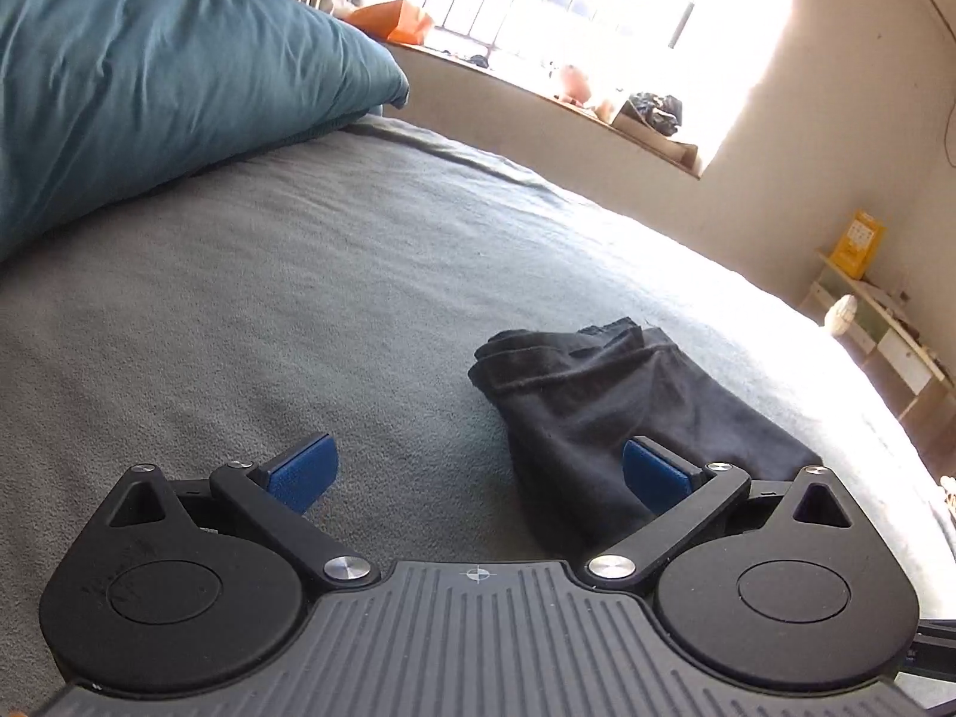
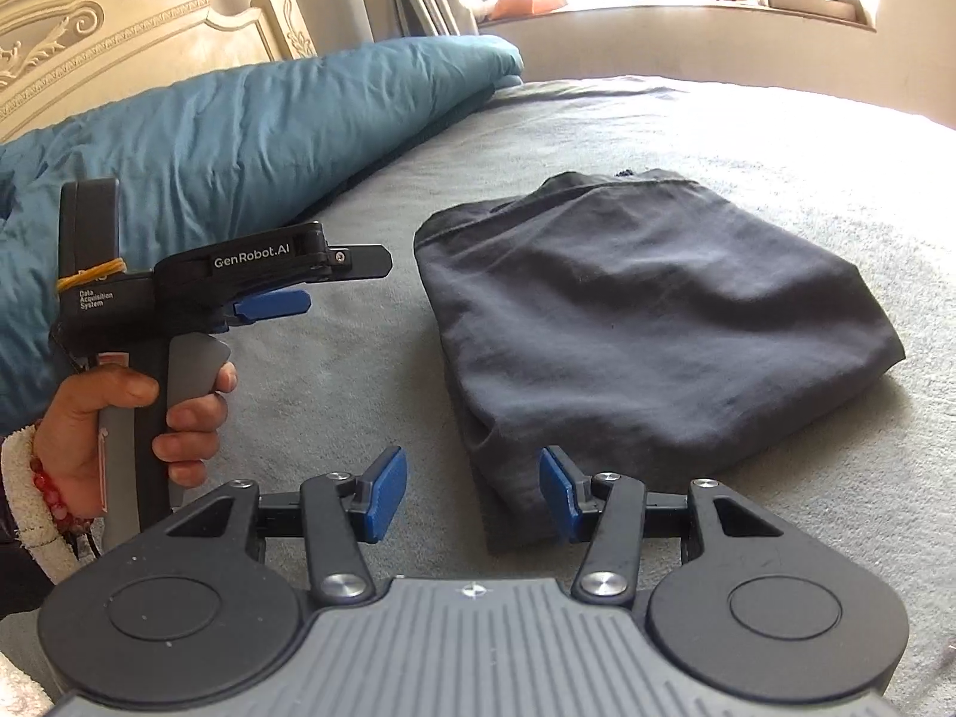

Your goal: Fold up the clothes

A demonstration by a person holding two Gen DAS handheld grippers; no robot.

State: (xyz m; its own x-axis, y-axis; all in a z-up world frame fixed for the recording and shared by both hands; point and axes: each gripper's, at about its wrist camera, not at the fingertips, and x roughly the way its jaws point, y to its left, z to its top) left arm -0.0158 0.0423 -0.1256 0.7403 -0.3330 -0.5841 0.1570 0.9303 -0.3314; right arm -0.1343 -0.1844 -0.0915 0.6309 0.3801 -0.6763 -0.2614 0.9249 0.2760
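Bedspread [image 2: 747, 137], grey and smooth, stretches wide around the folded dark garment [image 2: 645, 310], which lies flat on it, a compact bundle with its hemmed edge turned toward the teal duvet [image 2: 251, 131]. We hold our left gripper [image 1: 478, 472] released, blue pads [image 1: 302, 475] spread wide and empty, hanging over the bedspread with the near left corner of the garment just inside the right pad. We see this same gripper in the right wrist view, gripped by a hand [image 2: 119, 424] on its handle, standing well to the left of the garment. Our right gripper [image 2: 472, 493] is likewise released and grasps nothing, its right pad over the garment's near corner; whether it touches the cloth we cannot tell. Open bedspread lies between garment and duvet, and more beyond the far edge, toward the bright window sill [image 1: 538, 95].
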